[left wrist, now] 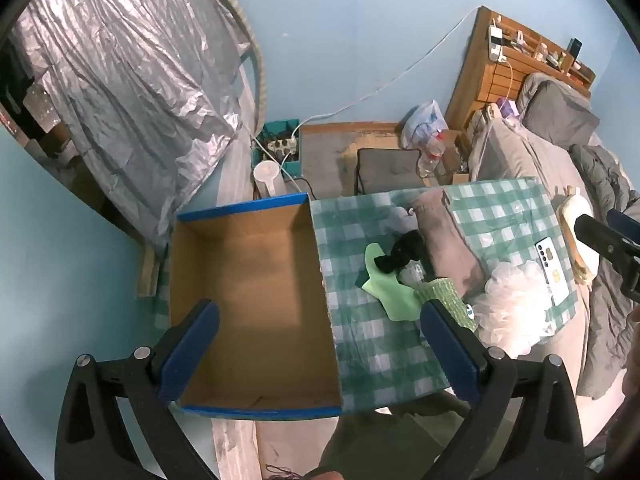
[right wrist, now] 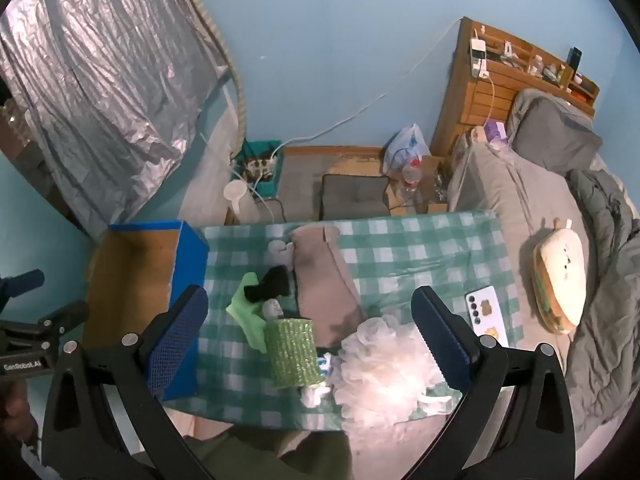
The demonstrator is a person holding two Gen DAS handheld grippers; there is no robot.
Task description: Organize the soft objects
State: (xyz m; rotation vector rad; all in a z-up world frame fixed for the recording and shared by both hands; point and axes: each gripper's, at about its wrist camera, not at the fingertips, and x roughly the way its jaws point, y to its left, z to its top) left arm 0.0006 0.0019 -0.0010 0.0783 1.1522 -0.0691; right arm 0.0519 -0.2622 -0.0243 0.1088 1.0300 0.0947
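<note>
An open cardboard box (left wrist: 256,304) with blue edges stands at the left of a green checked table (left wrist: 376,344); it also shows in the right wrist view (right wrist: 132,280). On the table lie a white mesh bath puff (right wrist: 380,372), a green beaded roll (right wrist: 294,352), a light green cloth (right wrist: 246,308), a black soft item (right wrist: 272,282) and a beige pillow (right wrist: 320,288). My left gripper (left wrist: 320,344) is open and empty, hovering over the box's right wall. My right gripper (right wrist: 308,344) is open and empty above the roll and puff.
A white phone (right wrist: 486,312) lies on the table's right part. A sandwich-shaped plush (right wrist: 560,280) rests on the grey bed at right. Behind the table are a dark cushion (right wrist: 354,200), a teal crate with a power strip (right wrist: 262,168) and a silver curtain.
</note>
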